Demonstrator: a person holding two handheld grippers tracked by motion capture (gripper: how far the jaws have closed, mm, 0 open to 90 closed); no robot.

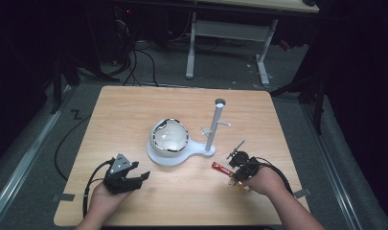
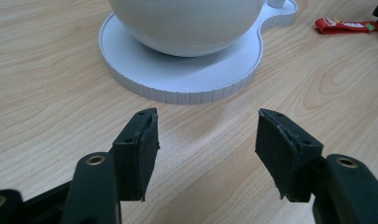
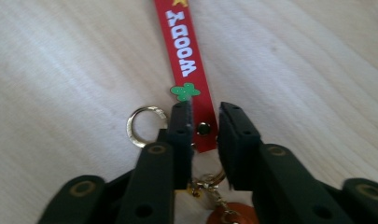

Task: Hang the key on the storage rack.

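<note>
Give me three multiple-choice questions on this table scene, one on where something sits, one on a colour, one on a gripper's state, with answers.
1. Where does the bowl sit?
A. on the white stand's base
B. on the bare table
C. in the left gripper

2. What colour is the strap?
A. blue
B. red
C. green

3. How is the left gripper?
A. shut on the bowl
B. shut on nothing
C. open, holding nothing

Answers:
1 A, the bowl rests on the round base beside the post.
2 B, the strap is red with white letters.
3 C, its jaws stand wide apart over bare table.
</note>
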